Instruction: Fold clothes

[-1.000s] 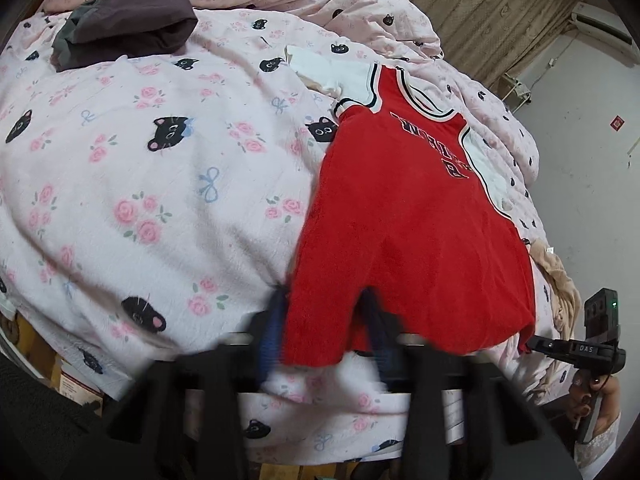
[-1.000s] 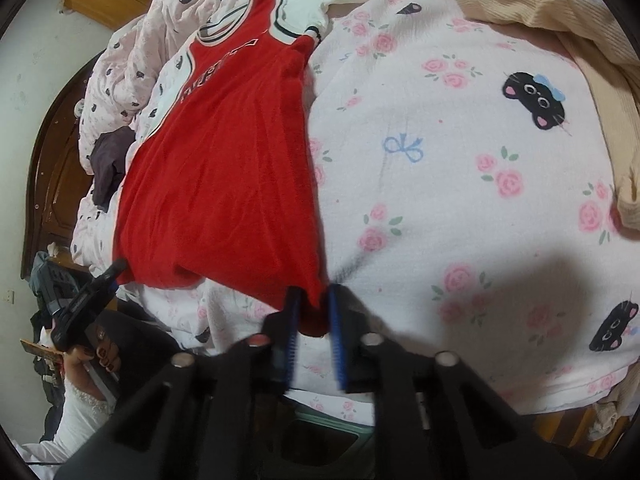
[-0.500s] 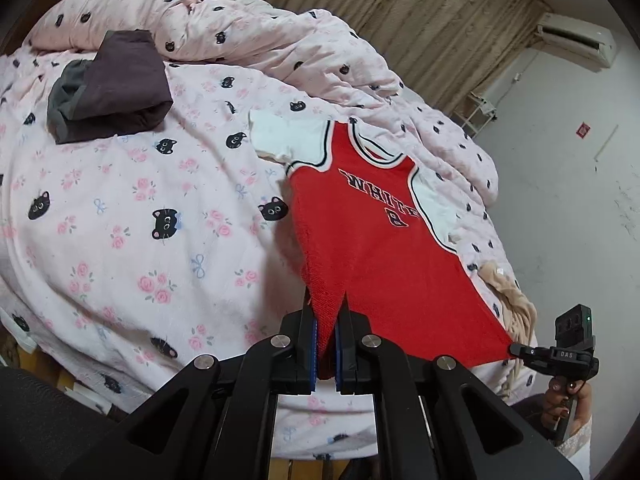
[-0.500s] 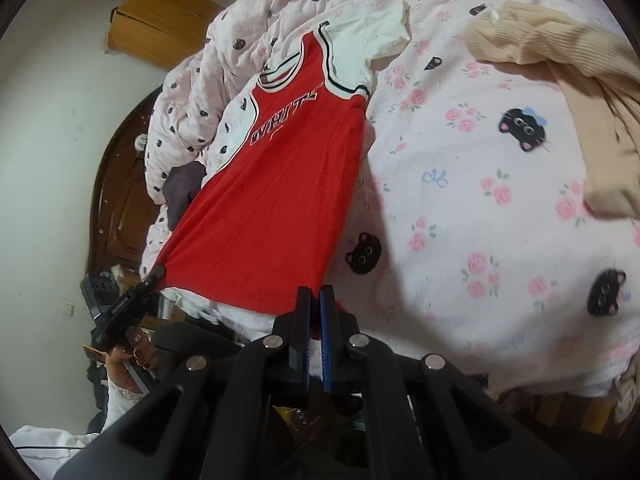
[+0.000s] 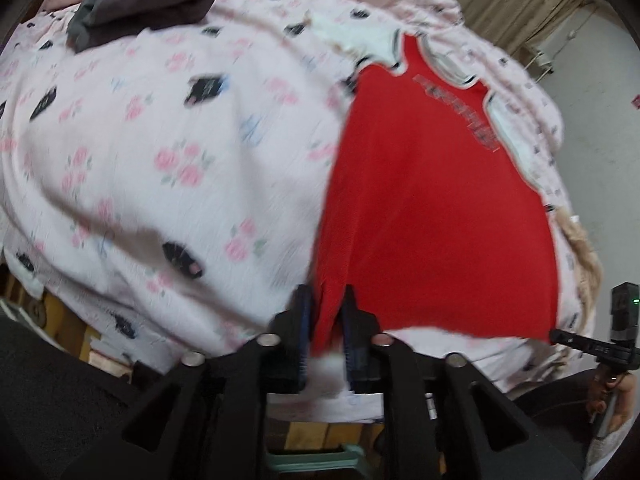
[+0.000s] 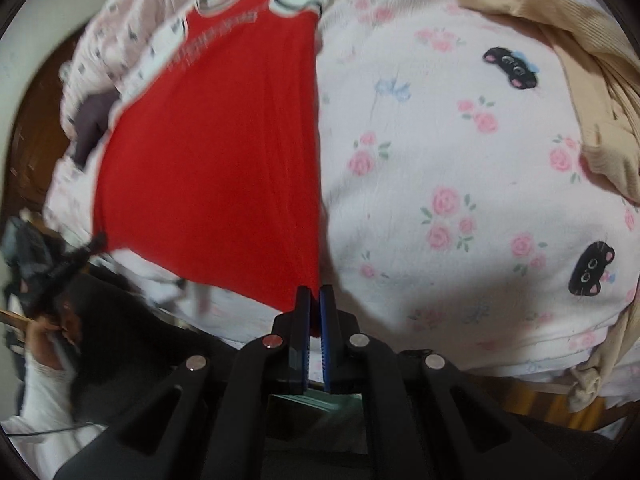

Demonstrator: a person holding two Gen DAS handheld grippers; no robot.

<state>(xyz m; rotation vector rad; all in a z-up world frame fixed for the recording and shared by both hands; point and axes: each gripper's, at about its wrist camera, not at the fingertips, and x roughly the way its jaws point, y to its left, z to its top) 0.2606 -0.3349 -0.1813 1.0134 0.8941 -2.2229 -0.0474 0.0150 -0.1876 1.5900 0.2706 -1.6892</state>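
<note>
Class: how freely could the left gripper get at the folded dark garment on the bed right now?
Probably not freely. The left gripper has the red jersey's hem between its fingers, and the dark garment lies far across the bedspread, though nothing blocks the path.

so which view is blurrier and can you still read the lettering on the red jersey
Left wrist view: heavy motion blur smears the bedspread print and the red jersey lettering, so it is unreadable. Right wrist view: blurred toward the left edge and the jersey top, lettering also illegible, but the cat and rose prints at right stay fairly sharp. Both bend strongly at the fisheye rim.
</note>
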